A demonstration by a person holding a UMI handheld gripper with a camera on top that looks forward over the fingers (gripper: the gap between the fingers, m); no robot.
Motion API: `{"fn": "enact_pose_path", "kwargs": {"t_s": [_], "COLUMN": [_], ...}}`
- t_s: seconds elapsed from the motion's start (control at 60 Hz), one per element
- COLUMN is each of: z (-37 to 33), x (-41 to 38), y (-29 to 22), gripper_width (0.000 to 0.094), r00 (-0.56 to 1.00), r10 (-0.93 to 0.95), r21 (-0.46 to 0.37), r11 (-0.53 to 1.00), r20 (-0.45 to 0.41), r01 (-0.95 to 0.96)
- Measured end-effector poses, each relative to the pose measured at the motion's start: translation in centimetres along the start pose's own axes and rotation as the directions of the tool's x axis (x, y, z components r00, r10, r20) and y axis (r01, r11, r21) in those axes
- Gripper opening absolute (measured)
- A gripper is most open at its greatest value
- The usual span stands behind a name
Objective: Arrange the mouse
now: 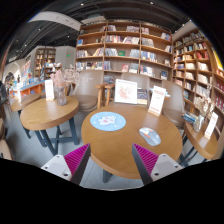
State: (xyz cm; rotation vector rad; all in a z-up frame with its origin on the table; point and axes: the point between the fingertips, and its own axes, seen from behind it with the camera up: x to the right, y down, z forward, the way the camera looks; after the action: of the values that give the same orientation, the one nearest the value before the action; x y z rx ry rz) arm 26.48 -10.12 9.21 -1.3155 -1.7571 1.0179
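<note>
Gripper view looks across a round wooden table (105, 150) in a bookshop, and everything below is placed from that table. Left of it stands a second round table (45, 112). On its top, toward the far side, lies a blue round mat (108, 121); nearer the right lies the mouse (150, 135), pale and small. Behind it stand bookshelves (125, 50). The gripper (108, 163) hovers above the near rim, jaws spread wide, holding nothing. The mouse probably handles light, rigid and smooth-shelled, so pinching its two long sides seems safest.
</note>
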Motion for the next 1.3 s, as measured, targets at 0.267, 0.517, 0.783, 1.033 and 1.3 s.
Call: {"fn": "enact_pose_path", "kwargs": {"t_s": [0.267, 0.517, 0.783, 1.033, 1.3], "z": [1.5, 2.6, 3.8, 7.2, 11.8], "x": [5.0, 11.5, 16.9, 19.5, 20.3], "y": [1.9, 4.3, 5.7, 5.2, 4.5], "gripper_width": [0.0855, 0.0855, 0.0855, 0.0852, 0.0850], "r00": [0.997, 0.985, 0.968, 0.965, 0.966], "r10": [0.027, 0.058, 0.082, 0.107, 0.114], "r21": [-0.024, -0.051, -0.060, -0.052, -0.092], "r11": [0.999, 0.996, 0.993, 0.991, 0.986], "r20": [-0.070, -0.165, -0.238, -0.240, -0.231], "r01": [-0.028, -0.067, -0.099, -0.122, -0.138]}}
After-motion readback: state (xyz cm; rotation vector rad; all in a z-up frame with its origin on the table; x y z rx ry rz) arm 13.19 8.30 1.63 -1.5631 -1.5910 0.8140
